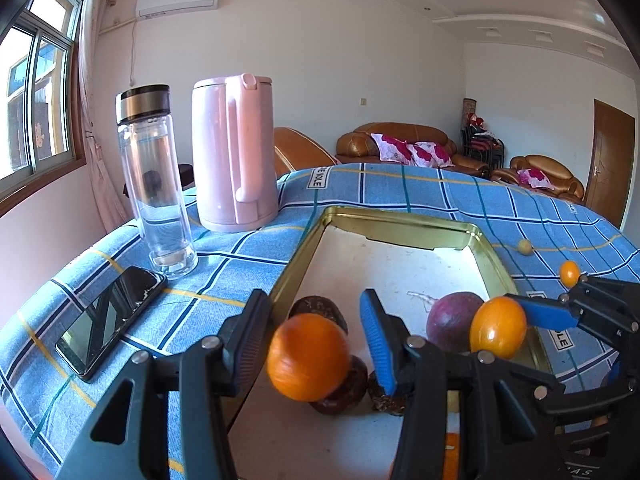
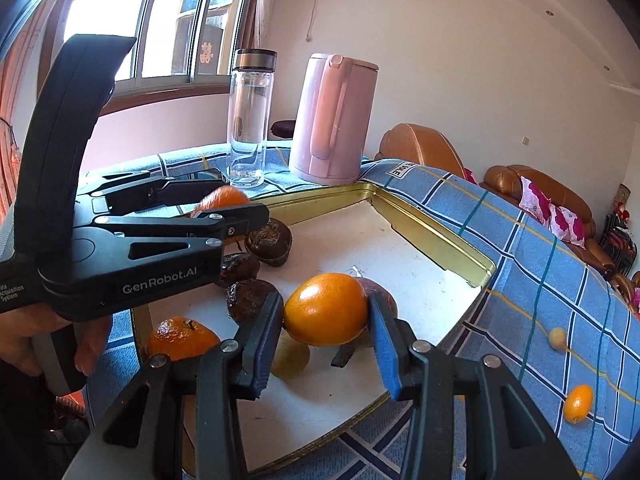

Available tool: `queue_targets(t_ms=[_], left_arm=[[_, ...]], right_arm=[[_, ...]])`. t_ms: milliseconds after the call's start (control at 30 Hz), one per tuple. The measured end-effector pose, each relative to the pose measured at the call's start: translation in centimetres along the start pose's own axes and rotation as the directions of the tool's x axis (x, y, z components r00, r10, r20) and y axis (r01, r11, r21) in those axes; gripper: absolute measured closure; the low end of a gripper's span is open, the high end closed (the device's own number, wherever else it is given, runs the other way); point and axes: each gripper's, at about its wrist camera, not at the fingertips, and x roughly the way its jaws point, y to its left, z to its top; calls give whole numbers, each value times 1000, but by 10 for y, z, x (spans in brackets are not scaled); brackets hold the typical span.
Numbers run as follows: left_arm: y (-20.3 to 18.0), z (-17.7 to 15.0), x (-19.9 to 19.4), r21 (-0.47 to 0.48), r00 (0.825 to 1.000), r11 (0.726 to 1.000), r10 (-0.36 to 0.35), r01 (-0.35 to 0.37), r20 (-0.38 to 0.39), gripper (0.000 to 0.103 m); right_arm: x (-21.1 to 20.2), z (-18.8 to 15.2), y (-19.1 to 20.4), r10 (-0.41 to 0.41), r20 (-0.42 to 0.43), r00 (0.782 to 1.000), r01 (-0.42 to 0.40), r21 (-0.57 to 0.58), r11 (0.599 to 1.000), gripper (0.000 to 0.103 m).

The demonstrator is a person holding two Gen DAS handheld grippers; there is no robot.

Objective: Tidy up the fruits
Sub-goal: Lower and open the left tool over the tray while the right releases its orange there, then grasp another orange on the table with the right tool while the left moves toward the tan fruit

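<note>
A gold-rimmed tray (image 1: 304, 248) (image 2: 436, 236) lies on the blue checked cloth. My left gripper (image 1: 316, 340) holds a round orange (image 1: 307, 356) over the tray's near left part; the orange also shows in the right wrist view (image 2: 224, 198). My right gripper (image 2: 326, 316) is shut on an oval orange fruit (image 2: 326, 309) (image 1: 498, 327) above the tray. A purple fruit (image 1: 454, 320) sits behind it. Dark brown wrinkled fruits (image 2: 268, 242) (image 1: 344, 392), a tangerine (image 2: 182, 338) and a pale yellow fruit (image 2: 290, 358) lie in the tray.
A small orange kumquat (image 2: 578, 403) (image 1: 569, 273) and a pale small fruit (image 2: 557, 338) (image 1: 525, 246) lie on the cloth right of the tray. A pink kettle (image 1: 234, 152), a glass bottle (image 1: 156, 184) and a phone (image 1: 112, 320) stand left of it.
</note>
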Motion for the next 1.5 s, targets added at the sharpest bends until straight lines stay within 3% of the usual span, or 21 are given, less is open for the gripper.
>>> queue_targets(t_ms=[267, 333, 400, 467, 533, 767, 900, 1033, 1167, 1267, 1300, 1367, 1467, 1500], left_arm=[[0, 1, -2, 10, 1000, 1000, 17, -17, 4, 52], [-2, 1, -2, 17, 1000, 1000, 20, -20, 5, 52], [-3, 1, -4, 20, 1000, 1000, 15, -15, 8, 46], [-3, 1, -7, 11, 1000, 1000, 15, -16, 20, 33], [-5, 3, -10, 7, 1000, 1000, 1, -1, 31, 30], [-34, 14, -26, 10, 995, 998, -62, 61, 72, 5], [-69, 23, -35, 51, 988, 990, -137, 133, 75, 4], [-107, 34, -35, 57, 971, 970, -239, 236, 34, 3], [-142, 44, -27, 41, 959, 959, -282, 281, 18, 3], [-165, 47, -17, 60, 970, 968, -242, 242, -8, 0], [-170, 47, -12, 44, 961, 961, -273, 274, -36, 0], [-180, 49, 0, 23, 948, 951, -304, 307, -91, 0], [-196, 55, 16, 41, 958, 963, -258, 265, -124, 0], [-201, 57, 23, 51, 958, 965, -248, 257, -144, 0]], right_arm=[[5, 0, 2, 33, -27, 999, -33, -8, 999, 57], [6, 0, 3, 30, -28, 999, -30, -12, 999, 50], [3, -1, 3, 18, -14, 1000, -18, -11, 1000, 46], [-1, -2, 1, 12, -3, 1000, -12, -4, 1000, 46], [-6, -3, -2, -5, 7, 1000, 5, -2, 1000, 46], [-42, -16, -54, -154, 14, 988, 153, 59, 987, 46], [-61, -31, -115, -301, -50, 952, 305, 160, 939, 46], [-71, -49, -173, -372, -126, 920, 393, 282, 875, 46], [-64, -63, -206, -342, -195, 919, 391, 345, 854, 46], [-52, -70, -216, -305, -228, 925, 372, 365, 854, 46], [-47, -72, -218, -294, -241, 925, 367, 367, 855, 47], [-38, -76, -225, -261, -259, 930, 347, 384, 855, 50], [-23, -83, -232, -227, -308, 924, 341, 395, 853, 64], [-20, -85, -234, -219, -318, 922, 339, 395, 854, 64]])
